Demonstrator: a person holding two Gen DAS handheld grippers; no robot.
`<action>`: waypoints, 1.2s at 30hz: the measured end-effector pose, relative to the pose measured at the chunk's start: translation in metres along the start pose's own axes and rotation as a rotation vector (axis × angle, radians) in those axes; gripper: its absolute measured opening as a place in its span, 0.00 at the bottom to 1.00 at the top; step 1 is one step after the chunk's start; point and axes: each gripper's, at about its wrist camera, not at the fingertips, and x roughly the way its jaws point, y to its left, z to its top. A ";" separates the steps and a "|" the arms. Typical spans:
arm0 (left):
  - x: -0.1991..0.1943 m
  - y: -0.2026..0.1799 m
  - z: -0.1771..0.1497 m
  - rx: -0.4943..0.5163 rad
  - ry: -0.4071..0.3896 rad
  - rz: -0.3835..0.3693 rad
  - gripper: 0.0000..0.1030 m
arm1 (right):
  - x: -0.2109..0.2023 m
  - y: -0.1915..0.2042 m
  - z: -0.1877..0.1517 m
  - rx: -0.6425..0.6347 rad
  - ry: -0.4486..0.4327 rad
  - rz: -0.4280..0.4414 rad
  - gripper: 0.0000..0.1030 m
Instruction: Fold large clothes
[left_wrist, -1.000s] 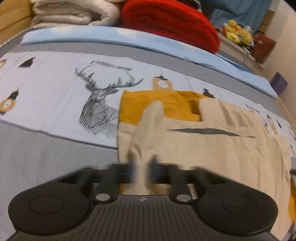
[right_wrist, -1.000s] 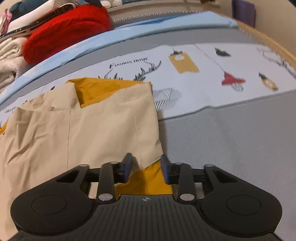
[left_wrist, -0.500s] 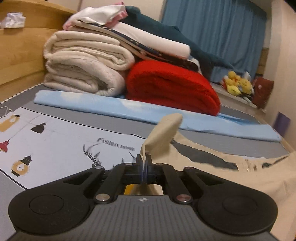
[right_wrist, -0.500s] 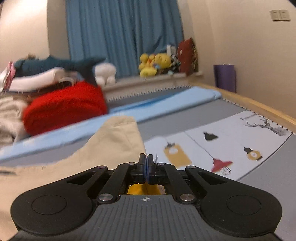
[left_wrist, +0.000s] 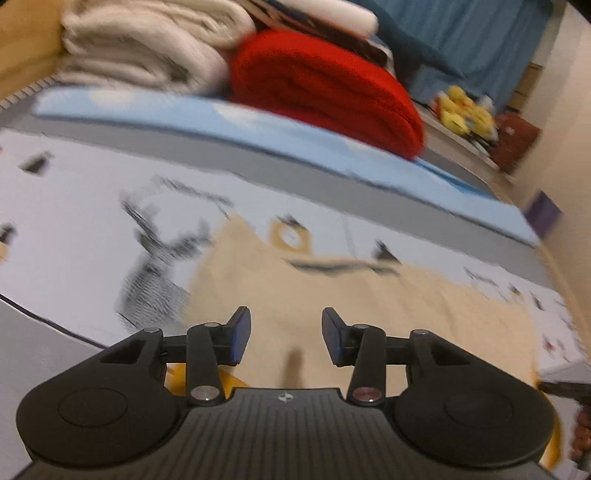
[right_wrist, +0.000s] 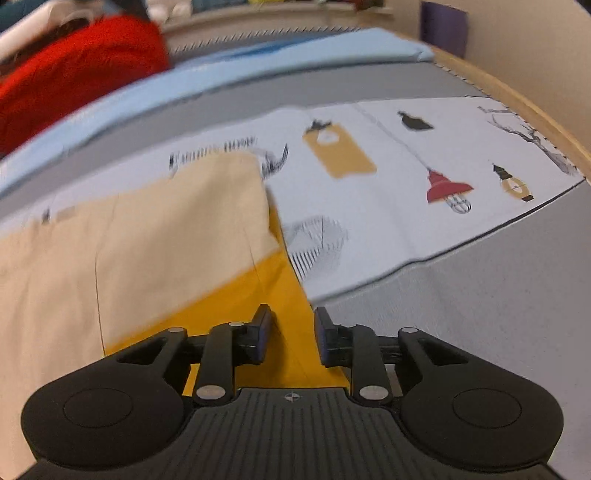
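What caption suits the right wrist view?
Right gripper opening over the cloth on the bed.

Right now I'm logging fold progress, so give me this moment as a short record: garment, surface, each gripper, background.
garment: beige and mustard garment lying flat, beige layer over mustard
surface: printed bedsheet on a bed
left gripper: jaws opening, nothing pinched, above the beige cloth
right gripper: jaws opening, over the mustard edge, not gripping it
background: red blanket, cream blankets, blue curtain

Motion blur smeared the black deer print (left_wrist: 155, 266) on the bedsheet; the beige-and-mustard cloth garment (right_wrist: 110, 258) ran off the left edge.
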 end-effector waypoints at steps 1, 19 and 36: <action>0.003 -0.004 -0.001 0.015 0.018 -0.025 0.46 | 0.001 -0.002 -0.003 -0.014 0.018 0.007 0.21; -0.001 -0.028 -0.032 0.146 0.004 -0.041 0.44 | -0.054 -0.004 -0.004 0.001 -0.252 0.032 0.02; -0.010 0.002 -0.135 0.550 0.375 -0.023 0.47 | -0.055 -0.020 -0.084 -0.442 0.164 0.213 0.03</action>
